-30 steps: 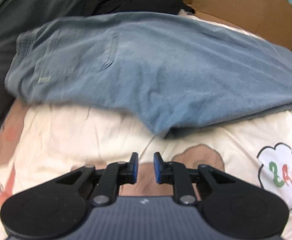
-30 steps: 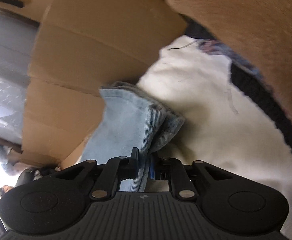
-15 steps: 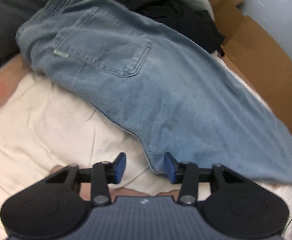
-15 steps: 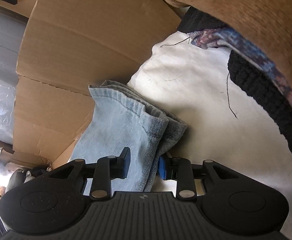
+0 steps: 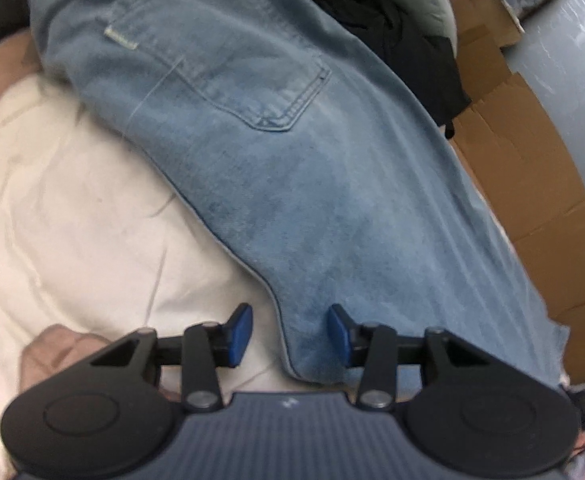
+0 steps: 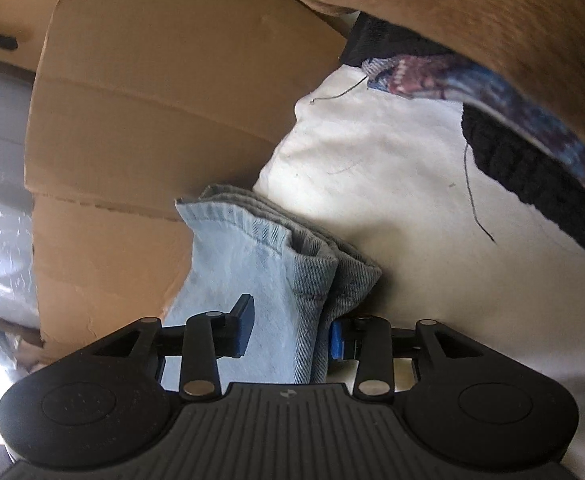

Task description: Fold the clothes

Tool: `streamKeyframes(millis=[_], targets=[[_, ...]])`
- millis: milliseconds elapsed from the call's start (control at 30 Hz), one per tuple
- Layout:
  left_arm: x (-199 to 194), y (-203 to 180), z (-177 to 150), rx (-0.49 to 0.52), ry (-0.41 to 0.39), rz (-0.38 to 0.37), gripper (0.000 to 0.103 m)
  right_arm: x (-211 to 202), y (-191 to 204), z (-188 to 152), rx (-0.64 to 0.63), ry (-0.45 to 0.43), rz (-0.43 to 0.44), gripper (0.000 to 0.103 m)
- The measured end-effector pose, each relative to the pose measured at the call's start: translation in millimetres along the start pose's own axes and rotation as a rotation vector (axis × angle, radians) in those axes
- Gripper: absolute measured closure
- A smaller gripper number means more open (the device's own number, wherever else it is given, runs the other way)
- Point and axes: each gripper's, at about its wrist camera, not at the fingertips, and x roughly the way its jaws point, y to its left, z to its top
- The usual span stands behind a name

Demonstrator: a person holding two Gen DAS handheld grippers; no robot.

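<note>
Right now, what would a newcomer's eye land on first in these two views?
The light blue jeans, spread back-pocket-up across the cream bedding. The open left gripper straddles their near edge; the open right gripper straddles the stacked leg hems beside the cardboard.

Jeans (image 5: 292, 184) waistband cropped; dark pile (image 5: 404, 32) perhaps clothing.

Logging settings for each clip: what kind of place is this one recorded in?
Probably a home bedroom or storage room: jeans lie on a cream printed blanket, beside cardboard boxes and a pile of dark clothes.
</note>
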Motion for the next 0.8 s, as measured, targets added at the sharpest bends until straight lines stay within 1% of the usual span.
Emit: streamKeyframes(millis=[33, 67, 100, 133, 167, 300, 367, 467, 533, 567, 600, 667, 733, 800], targets=[[2.1, 1.9, 0.9, -0.017, 0.001, -0.014, 0.059, -0.1, 0.5, 1.0, 0.0, -0.002, 0.004, 0.072], [3.4, 2.7, 1.7, -0.033, 0.004, -0.03, 0.059, -0.2, 1.1, 2.0, 0.0, -0.005, 0.007, 0.087], [4.8, 3.4, 2.4, -0.049, 0.007, -0.046, 0.06, -1.0, 1.9, 3.7, -0.003, -0.005, 0.015, 0.093], [6.1, 4.2, 3.2, -0.065, 0.009, -0.061, 0.067, -2.0, 2.7, 5.3, -0.006, -0.004, 0.023, 0.094], [7.5, 5.0, 3.9, -0.081, 0.012, -0.077, 0.071, -2.9, 3.5, 7.0, -0.008, -0.004, 0.031, 0.095], [9.5, 13.6, 3.5, -0.169, 0.024, -0.155, 0.071, -7.9, 9.7, 13.8, -0.021, -0.002, 0.067, 0.096], [10.8, 18.2, -0.3, -0.181, 0.051, -0.18, 0.071, -8.2, 10.8, 16.1, -0.013, -0.007, 0.076, 0.096], [14.0, 24.9, -4.3, -0.21, 0.077, -0.208, 0.07, -5.1, 9.9, 16.0, -0.012, -0.003, 0.052, 0.096], [18.1, 29.4, -6.8, -0.246, 0.076, -0.226, 0.07, -2.5, 7.5, 16.5, -0.011, 0.006, 0.028, 0.096], [20.2, 30.6, -8.9, -0.256, 0.071, -0.234, 0.07, -0.8, 6.2, 17.1, -0.005, 0.012, 0.02, 0.095], [21.9, 31.5, -10.9, -0.264, 0.066, -0.242, 0.073, 0.8, 4.9, 17.6, 0.001, 0.017, 0.012, 0.095], [21.2, 31.3, -12.7, -0.265, 0.062, -0.241, 0.075, 1.6, 3.8, 19.6, 0.013, 0.023, 0.006, 0.094], [20.4, 34.6, -12.4, -0.292, 0.069, -0.243, 0.078, 1.9, 4.8, 20.2, 0.01, 0.022, 0.003, 0.094], [18.1, 32.2, -10.2, -0.282, 0.075, -0.225, 0.08, 0.5, 7.0, 20.0, -0.002, 0.016, -0.001, 0.094]])
